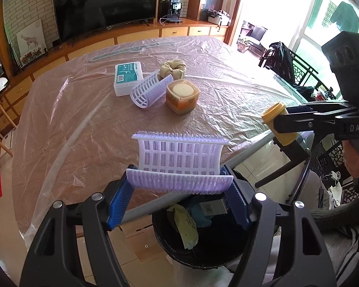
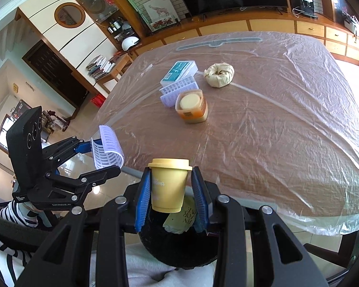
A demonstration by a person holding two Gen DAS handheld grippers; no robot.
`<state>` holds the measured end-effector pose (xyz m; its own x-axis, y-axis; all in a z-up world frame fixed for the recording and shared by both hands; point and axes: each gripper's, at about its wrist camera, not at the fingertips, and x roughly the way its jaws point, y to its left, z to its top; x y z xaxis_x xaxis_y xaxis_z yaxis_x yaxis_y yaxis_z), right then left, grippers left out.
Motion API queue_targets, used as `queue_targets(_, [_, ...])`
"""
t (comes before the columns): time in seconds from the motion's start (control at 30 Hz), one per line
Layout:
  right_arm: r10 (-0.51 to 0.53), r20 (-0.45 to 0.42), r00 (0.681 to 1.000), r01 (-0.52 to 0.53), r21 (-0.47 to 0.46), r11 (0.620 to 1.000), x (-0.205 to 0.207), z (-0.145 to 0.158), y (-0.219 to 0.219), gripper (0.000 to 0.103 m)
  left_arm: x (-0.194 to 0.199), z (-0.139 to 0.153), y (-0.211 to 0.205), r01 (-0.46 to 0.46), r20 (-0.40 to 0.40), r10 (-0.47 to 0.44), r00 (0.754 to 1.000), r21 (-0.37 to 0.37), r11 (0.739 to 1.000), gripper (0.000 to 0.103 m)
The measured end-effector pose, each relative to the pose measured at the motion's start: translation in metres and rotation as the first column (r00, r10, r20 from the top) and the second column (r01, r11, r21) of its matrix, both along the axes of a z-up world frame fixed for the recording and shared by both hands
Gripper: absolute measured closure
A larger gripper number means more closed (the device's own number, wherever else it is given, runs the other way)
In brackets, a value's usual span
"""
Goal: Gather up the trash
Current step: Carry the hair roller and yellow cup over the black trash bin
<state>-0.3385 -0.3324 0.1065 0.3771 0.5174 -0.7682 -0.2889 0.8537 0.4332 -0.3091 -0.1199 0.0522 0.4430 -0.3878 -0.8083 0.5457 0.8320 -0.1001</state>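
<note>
A curved white lattice piece with bristled edges (image 1: 180, 160) is gripped between the blue pads (image 1: 119, 203) of the left gripper (image 1: 179, 199), the pads bearing on its two ends. It is held above the near table edge and over the black trash bin (image 1: 169, 246), which stands below, just off the table. In the right wrist view the same lattice piece (image 2: 107, 147) is seen clamped in the left gripper (image 2: 100, 153), beside the table edge.

A small yellow lidded cup (image 2: 169, 183) is held upright in the right gripper (image 2: 171, 191), its blue pads (image 2: 142, 198) closed against the cup's sides. The cup is positioned directly above the trash bin (image 2: 155, 246). In the left wrist view the yellow cup (image 1: 278, 124) is seen in the right gripper (image 1: 281, 125), tilted from that viewpoint and off the right table edge.

Inside the bin, a yellow-green printed wrapper (image 1: 186, 227), a teal item (image 1: 200, 215) and a barcoded white label (image 1: 214, 207) are observed.

The table (image 2: 275, 143) is covered by clear plastic sheeting. Four items are noted on it, grouped near its middle: a white box with a teal label (image 1: 128, 79), a second white lattice piece (image 1: 147, 88) touching that box, a clear square tub with a cream lid (image 1: 183, 96) just beside the lattice, and a scrunched beige cloth ring (image 1: 173, 68) behind them.
</note>
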Motion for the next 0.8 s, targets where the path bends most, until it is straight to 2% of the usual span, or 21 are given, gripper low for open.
queue_targets(0.37, [0.038,-0.043,0.998,-0.039,-0.010,0.999,-0.021,-0.013,0.004,0.069,-0.030,-0.007,-0.009,0.052,-0.031,-0.051,0.998,0.015,0.999,0.031])
queue_targets(0.8, [0.069,-0.080,0.994,-0.073,-0.048,0.996,-0.038,-0.027,0.009,0.069,-0.052,-0.031,-0.017,0.080,-0.089,-0.075,0.993,0.052,0.995,0.031])
